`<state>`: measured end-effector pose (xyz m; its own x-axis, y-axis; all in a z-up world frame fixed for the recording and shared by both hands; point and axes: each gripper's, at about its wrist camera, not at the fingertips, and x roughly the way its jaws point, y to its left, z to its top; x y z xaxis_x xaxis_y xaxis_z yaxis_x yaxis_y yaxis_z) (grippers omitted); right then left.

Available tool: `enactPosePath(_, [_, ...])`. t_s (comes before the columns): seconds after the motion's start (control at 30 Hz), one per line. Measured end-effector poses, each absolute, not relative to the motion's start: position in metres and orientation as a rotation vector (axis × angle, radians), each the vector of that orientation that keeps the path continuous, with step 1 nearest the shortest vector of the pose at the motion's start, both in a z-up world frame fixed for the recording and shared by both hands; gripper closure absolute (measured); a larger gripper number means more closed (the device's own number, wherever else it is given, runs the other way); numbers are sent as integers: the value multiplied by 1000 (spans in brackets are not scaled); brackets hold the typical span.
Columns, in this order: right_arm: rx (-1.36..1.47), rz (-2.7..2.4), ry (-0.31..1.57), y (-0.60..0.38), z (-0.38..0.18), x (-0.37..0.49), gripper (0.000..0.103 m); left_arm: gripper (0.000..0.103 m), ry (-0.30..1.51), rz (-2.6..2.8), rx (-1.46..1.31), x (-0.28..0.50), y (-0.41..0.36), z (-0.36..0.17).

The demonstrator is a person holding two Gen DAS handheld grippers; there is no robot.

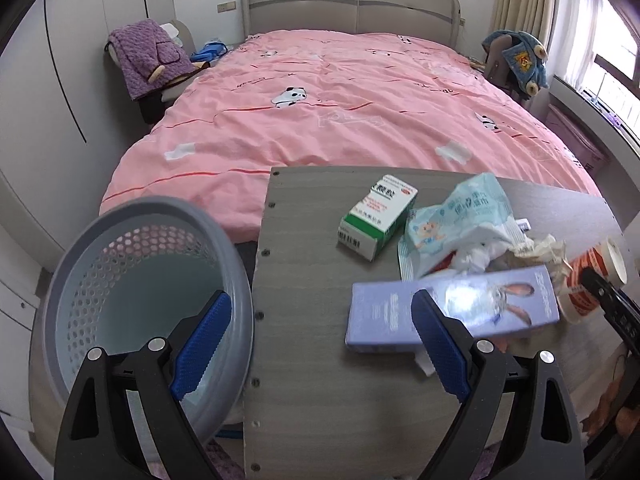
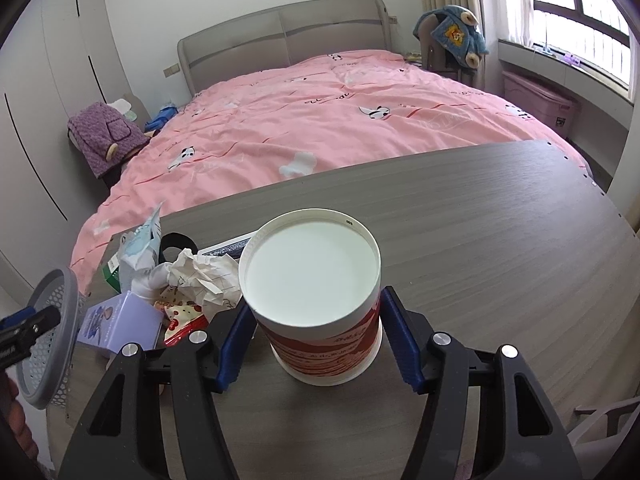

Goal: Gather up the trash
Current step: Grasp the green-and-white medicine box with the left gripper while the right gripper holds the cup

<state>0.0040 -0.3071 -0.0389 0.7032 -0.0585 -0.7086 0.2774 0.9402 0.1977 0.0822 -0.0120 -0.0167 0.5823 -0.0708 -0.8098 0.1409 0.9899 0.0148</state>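
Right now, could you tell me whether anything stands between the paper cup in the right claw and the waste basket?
Yes: the crumpled paper and purple box lie between the paper cup and the waste basket.

Left tool (image 1: 320,340) spread wide, right tool (image 2: 318,344) half closed, both angled downward

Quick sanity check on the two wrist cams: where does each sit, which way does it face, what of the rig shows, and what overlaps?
Left wrist: on the left tongs, angled down over the table's left end toward the bed; sees the gray basket and purple box; its blue pads stand open, empty.
Right wrist: on the right tongs, angled down, facing the bed; pads clamp the red-and-white cup; the left tongs show at the left edge.
Shared: bed, table, basket, purple box, cup, trash pile.
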Motion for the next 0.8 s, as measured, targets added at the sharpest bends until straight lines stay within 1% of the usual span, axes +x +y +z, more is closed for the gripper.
enactPosePath(0.2, [324,-182,771,-312,-37,-1,43,16,939,-145,131,112,-19,-15])
enactPosePath(0.43, [350,-185,770,-318,-37,-1,43,16,993,-210,133,147,-24,-28])
enactPosePath(0.8, [368,-189,760,-324,-35,0,43,16,1034,-237,192,174,-45,-43])
